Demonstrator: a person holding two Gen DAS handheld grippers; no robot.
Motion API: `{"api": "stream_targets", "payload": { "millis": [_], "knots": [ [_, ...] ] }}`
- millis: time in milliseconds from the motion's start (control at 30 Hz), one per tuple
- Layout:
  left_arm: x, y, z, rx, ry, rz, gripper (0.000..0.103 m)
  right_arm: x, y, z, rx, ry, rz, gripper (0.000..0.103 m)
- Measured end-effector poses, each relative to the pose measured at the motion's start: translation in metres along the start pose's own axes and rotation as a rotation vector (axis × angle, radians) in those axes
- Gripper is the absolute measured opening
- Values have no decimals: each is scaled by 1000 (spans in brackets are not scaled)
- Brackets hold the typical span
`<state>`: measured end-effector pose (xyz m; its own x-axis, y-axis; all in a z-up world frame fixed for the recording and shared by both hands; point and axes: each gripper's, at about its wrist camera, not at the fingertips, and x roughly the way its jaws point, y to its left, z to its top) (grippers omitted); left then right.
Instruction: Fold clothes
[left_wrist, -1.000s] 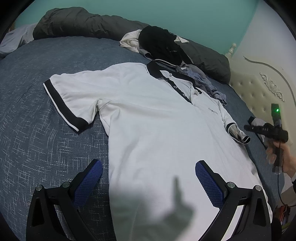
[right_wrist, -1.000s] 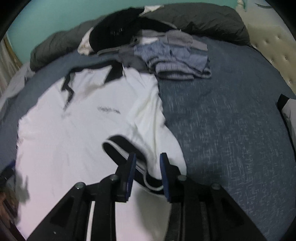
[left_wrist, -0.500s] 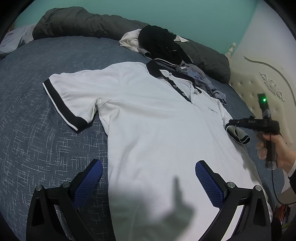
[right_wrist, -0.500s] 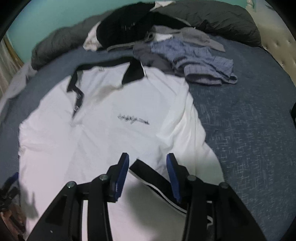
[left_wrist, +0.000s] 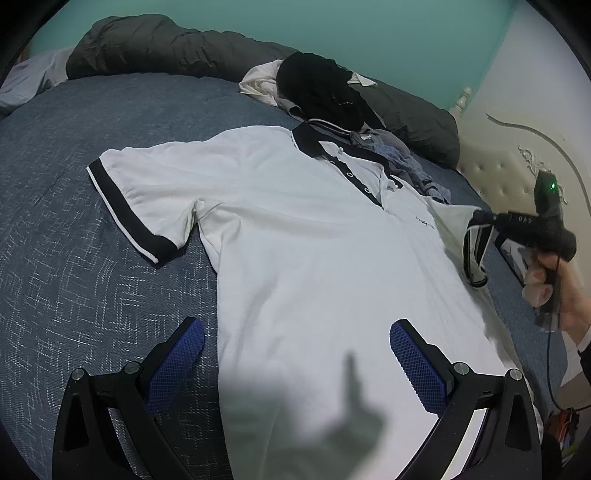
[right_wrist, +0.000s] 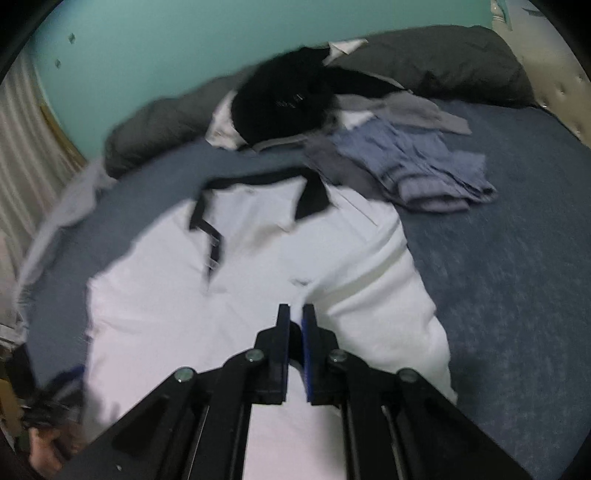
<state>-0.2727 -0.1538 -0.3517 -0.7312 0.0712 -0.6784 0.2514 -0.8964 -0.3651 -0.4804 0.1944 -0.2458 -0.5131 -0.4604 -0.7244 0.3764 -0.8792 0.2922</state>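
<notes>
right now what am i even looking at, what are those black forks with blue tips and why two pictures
No robot here: a person holds a hand-held gripper in each hand, each with a fisheye camera looking along its two blue-padded jaws.

The left gripper stands wide open above the hem of a white polo shirt spread on a blue bedspread.

The same picture shows the right gripper from the side, in the person's hand, lifting the shirt's black-trimmed sleeve. In its own blurred view its jaws are shut with cloth between them.

More clothes are heaped near the pillows.
</notes>
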Motion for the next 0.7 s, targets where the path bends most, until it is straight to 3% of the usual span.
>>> {"api": "stream_targets", "payload": {
  "millis": [233,367,400,467,700],
  "knots": [
    [0,0,0,0,0,0,103,37,7,2,15,80,-9,6],
    [0,1,0,-3,0,0,103,65,4,-3,51,180,11,8],
    [0,1,0,-3,0,-1,103,65,5,-3,52,178,20,9],
    [-1,1,0,-4,-1,-1,103,53,4,-2,49,133,43,24],
    [-3,1,1,-2,-7,-1,103,7,-36,4,172,-25,27,26]
  ]
}}
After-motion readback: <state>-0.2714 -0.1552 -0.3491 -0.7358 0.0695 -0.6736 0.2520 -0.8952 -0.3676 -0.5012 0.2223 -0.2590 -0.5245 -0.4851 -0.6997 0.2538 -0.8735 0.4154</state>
